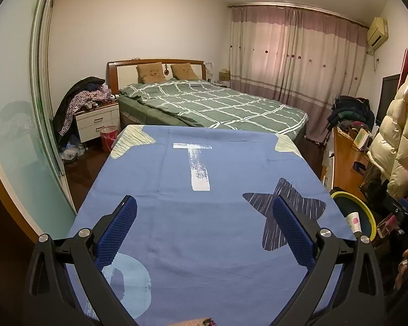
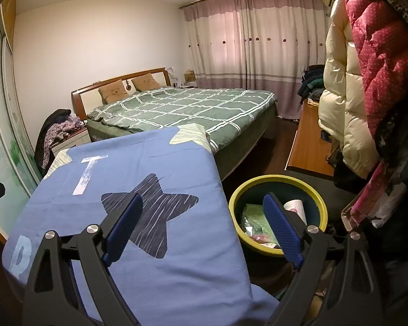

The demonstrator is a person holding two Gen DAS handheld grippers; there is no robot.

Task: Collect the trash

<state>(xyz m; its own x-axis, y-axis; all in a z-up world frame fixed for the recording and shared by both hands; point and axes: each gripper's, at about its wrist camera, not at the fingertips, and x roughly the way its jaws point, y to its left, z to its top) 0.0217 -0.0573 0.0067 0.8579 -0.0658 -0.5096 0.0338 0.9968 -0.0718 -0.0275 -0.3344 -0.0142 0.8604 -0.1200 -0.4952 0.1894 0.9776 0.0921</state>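
Hovering over the cloth (image 1: pixel 204 244) with nothing between the blue pads: left gripper (image 1: pixel 204 228), released, jaws standing wide apart. Hanging at the cloth's right edge, right gripper (image 2: pixel 204 225), likewise released and gripping nothing, jaws spread wide and opening a little further, left finger above the dark star (image 2: pixel 149 212), right finger in front of the bin (image 2: pixel 277 250).

Sitting on the floor just beside the cloth-covered surface, the bin: dark inside, yellow-green rim. Lying inside it, the trash: a paper cup (image 2: pixel 295 207) with a pink spot, tilted against the far wall, a green wrapper (image 2: pixel 255 217) and some crumpled bits too small to tell.

Showing on the blue cloth, large printed letters: a white "T" (image 1: pixel 200 167) ahead, a pale "P" (image 2: pixel 20 255) at the near left corner in the right wrist view; a dark star between them, pale stars at the far corners. Nothing lying on the cloth.

Showing at the right border of the left wrist view, faint letters "DAS" on a dark device, part of the other gripper rig.

Standing beyond the cloth, a bed (image 1: pixel 217 103) with green checked quilt and two brown pillows. Crowding the right side close to the bin, hanging coats (image 2: pixel 367 81), cream and red. Farther off, a nightstand (image 1: pixel 96 122) piled with clothes, a red bucket (image 1: pixel 108 135), drawn curtains (image 1: pixel 293 68).
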